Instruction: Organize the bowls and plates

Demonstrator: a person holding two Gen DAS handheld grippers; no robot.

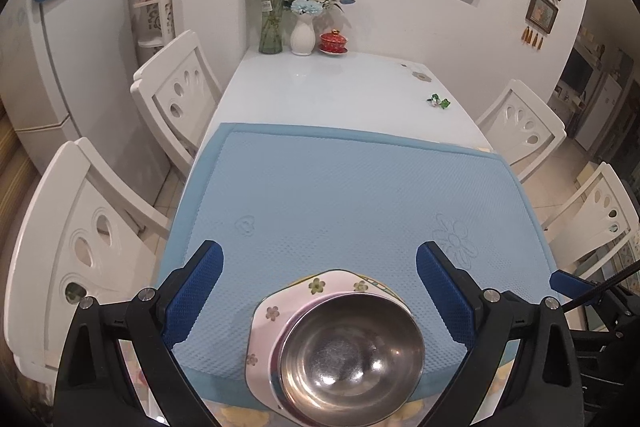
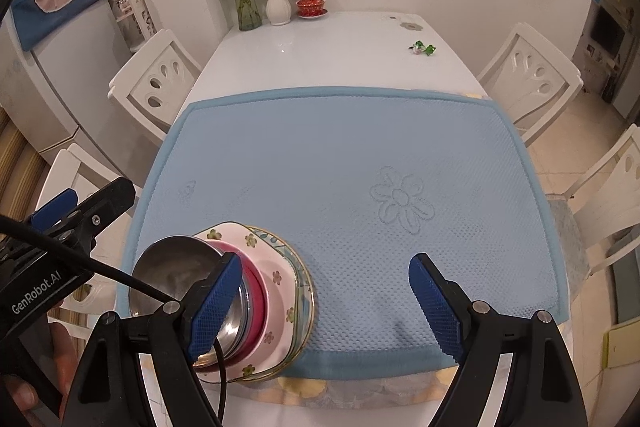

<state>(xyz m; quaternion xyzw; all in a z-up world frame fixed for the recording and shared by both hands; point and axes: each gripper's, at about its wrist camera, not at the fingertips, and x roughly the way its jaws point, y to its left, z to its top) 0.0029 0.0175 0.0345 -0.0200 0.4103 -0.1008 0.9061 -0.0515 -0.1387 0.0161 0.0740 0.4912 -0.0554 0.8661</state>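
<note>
A steel bowl (image 1: 352, 355) sits on top of a stack at the near edge of the blue mat (image 1: 340, 195). Under it lie a pink floral plate (image 1: 272, 315) and a gold-rimmed plate. In the right wrist view the steel bowl (image 2: 176, 271) nests in a red bowl (image 2: 256, 291) on the floral plate (image 2: 276, 267) and the gold-rimmed plate (image 2: 306, 291). My left gripper (image 1: 320, 263) is open and empty, hovering above the stack. My right gripper (image 2: 326, 287) is open and empty, just right of the stack. The left gripper also shows in the right wrist view (image 2: 72, 211).
The blue mat (image 2: 360, 155) covers the near half of a white table (image 2: 320, 47). At the far end stand a glass vase (image 2: 248, 3), a white vase (image 2: 278, 7) and a red lidded cup (image 2: 311, 5). A small green object (image 2: 424, 48) lies far right. White chairs (image 2: 528, 75) flank the table.
</note>
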